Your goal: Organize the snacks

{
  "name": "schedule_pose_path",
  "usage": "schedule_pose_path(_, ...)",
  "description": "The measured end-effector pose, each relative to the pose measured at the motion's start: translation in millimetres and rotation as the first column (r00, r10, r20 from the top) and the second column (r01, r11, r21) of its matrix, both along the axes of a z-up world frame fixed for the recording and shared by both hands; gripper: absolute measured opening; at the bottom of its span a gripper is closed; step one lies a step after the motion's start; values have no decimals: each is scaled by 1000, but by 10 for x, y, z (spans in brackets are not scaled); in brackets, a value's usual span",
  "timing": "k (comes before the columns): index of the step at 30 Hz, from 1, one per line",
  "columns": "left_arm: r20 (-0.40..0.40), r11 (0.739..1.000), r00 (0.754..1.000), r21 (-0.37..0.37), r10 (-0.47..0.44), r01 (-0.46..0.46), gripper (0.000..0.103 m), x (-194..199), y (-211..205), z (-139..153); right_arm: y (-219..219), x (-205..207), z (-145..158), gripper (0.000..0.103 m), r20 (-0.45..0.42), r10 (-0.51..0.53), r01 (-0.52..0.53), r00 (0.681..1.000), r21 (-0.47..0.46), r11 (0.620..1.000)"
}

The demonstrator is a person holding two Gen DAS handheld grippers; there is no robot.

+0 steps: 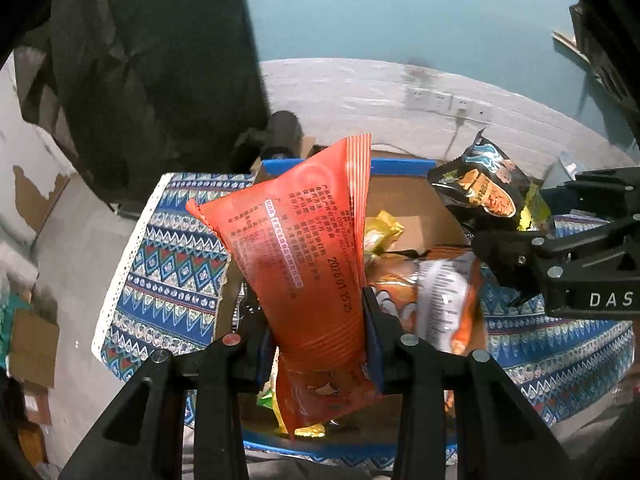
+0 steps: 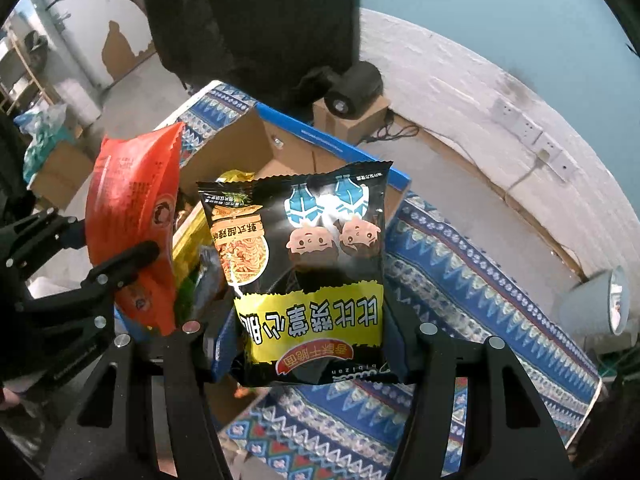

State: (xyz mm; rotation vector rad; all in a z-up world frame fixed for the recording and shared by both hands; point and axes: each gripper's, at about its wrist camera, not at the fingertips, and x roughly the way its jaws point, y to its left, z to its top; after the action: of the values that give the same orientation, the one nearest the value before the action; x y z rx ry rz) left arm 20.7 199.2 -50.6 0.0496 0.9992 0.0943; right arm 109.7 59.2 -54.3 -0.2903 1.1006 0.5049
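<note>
My left gripper [image 1: 316,332] is shut on an orange snack bag [image 1: 300,248] and holds it upright above an open cardboard box [image 1: 416,196] with a blue rim. My right gripper [image 2: 316,344] is shut on a black and yellow snack bag [image 2: 304,264] and holds it over the box's right side. Each gripper shows in the other's view: the right gripper [image 1: 516,240] with the black bag [image 1: 484,188] at the right, the left gripper [image 2: 100,264] with the orange bag [image 2: 132,216] at the left. Several snack packets [image 1: 432,296] lie in the box.
The box sits on a table with a blue patterned cloth [image 2: 460,280]. A dark chair back [image 2: 248,20] stands behind the table. A white lamp [image 2: 596,304] is at the right. Cardboard boxes [image 2: 352,120] and a white wall with sockets [image 1: 444,100] lie beyond.
</note>
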Motion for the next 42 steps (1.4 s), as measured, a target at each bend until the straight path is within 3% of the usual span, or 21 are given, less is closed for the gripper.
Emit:
schedule_pose_path(4, -24, 1000, 999, 10, 28, -28, 39, 71, 65, -103, 128, 92, -72, 60, -14, 5, -5, 1000, -3, 1000)
schedule_pose_path(8, -55, 998, 997, -26, 62, -64, 41, 128, 169, -168, 216, 138, -70, 62, -19, 9, -9, 1000, 13, 1000)
schedule_pose_path(11, -56, 996, 995, -46, 79, -81, 48, 127, 217, -157, 219, 152, -19, 67, -2, 3, -3, 1000, 29, 1000)
schedule_pose_path(15, -29, 996, 996, -35, 85, -86, 68, 104, 211, -76, 177, 145, 71, 70, 13, -8, 7, 1000, 52, 999)
schedule_pose_path(29, 31, 999, 999, 53, 4, -5, 83, -211, -123, 264, -223, -163, 361, 78, 70, -49, 45, 996, 61, 997)
schedule_pose_path(36, 47, 999, 998, 40, -30, 29, 93, -390, -322, 432, -498, -436, 511, 80, 112, -66, 57, 992, 78, 995)
schedule_pose_path(42, 46, 998, 997, 29, -63, 62, 93, -493, -519, 547, -755, -700, 552, 81, 134, -79, 67, 988, 94, 993)
